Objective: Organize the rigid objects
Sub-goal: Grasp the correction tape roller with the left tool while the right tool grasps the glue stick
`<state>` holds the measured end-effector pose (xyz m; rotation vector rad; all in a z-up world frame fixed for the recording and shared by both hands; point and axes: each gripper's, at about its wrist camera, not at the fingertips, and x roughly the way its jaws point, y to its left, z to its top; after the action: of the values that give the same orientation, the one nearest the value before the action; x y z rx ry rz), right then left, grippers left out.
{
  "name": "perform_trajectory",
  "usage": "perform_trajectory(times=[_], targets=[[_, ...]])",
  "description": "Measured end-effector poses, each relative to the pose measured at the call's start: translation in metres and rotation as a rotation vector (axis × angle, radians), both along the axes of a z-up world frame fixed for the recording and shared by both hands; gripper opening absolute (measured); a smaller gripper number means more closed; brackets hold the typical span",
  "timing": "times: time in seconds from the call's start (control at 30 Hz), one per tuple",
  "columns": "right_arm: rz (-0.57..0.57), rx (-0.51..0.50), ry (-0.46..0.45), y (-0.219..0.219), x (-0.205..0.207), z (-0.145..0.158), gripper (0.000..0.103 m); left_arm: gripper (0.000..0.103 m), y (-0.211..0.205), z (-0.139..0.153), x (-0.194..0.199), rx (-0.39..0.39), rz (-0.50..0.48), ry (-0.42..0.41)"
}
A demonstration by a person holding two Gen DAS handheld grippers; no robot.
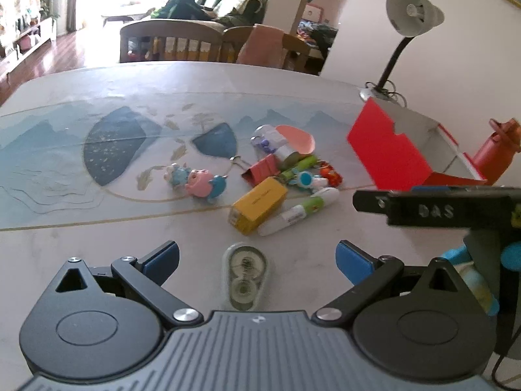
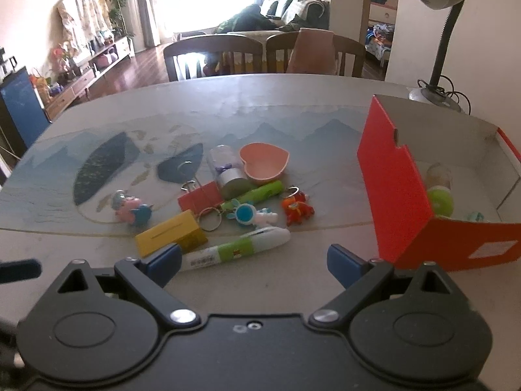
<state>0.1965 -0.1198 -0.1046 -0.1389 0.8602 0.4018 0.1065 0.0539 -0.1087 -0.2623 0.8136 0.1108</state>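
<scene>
Left wrist view: the left gripper (image 1: 257,259) hangs low over the table (image 1: 81,254), jaws spread as wide as they go and holding nothing, with a clear tape dispenser (image 1: 246,282) lying on the tabletop between the blue pads (image 1: 353,260), touched by neither. That framing suggests the dispenser is the next pick. Beyond it the loose items sit in one cluster: a yellow box (image 1: 259,205) touching a white-and-green marker (image 1: 299,210), then a pig figure (image 1: 195,181) to the left, a red binder clip (image 1: 262,169), and a pink heart dish (image 1: 294,138) farthest back. The other handheld tool crosses the right edge as a dark bar.

Right wrist view: the right gripper (image 2: 254,260) is likewise wide open and empty, poised just short of the marker (image 2: 237,249), whose near end lies beside the left pad. Behind it lie the yellow box (image 2: 171,236), a blue keychain charm (image 2: 247,213), an orange charm (image 2: 298,208), a green tube (image 2: 257,194) and a clear bottle (image 2: 226,169) touching the heart dish (image 2: 263,163). At right stands an open red box (image 2: 394,179), apparently the collecting bin, since a green-capped item (image 2: 439,200) and other small pieces lie inside. A desk lamp (image 2: 443,32) rises behind it. Most of the pile appears unsorted.
</scene>
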Motion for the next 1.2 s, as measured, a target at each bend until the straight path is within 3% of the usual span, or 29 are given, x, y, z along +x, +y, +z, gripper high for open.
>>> perform_trajectory(times=[0.3, 0.57, 0.77, 1.2], targets=[[-0.062, -0.057, 0.038, 0.021, 0.032, -0.035, 0.095, 0.103, 0.006, -0.027, 0.008, -0.004, 0.060, 0.036], [-0.108, -0.098, 0.060, 0.029, 0.053, -0.056, 0.094, 0.103, 0.001, -0.042, 0.016, 0.038, 0.070, 0.047], [-0.103, -0.113, 0.067, 0.033, 0.052, -0.064, 0.094, 0.103, -0.005, -0.054, 0.023, 0.074, 0.049, 0.069], [-0.066, -0.104, 0.100, 0.012, 0.024, -0.070, 0.093, 0.102, -0.009, -0.072, 0.030, 0.074, 0.056, 0.097]])
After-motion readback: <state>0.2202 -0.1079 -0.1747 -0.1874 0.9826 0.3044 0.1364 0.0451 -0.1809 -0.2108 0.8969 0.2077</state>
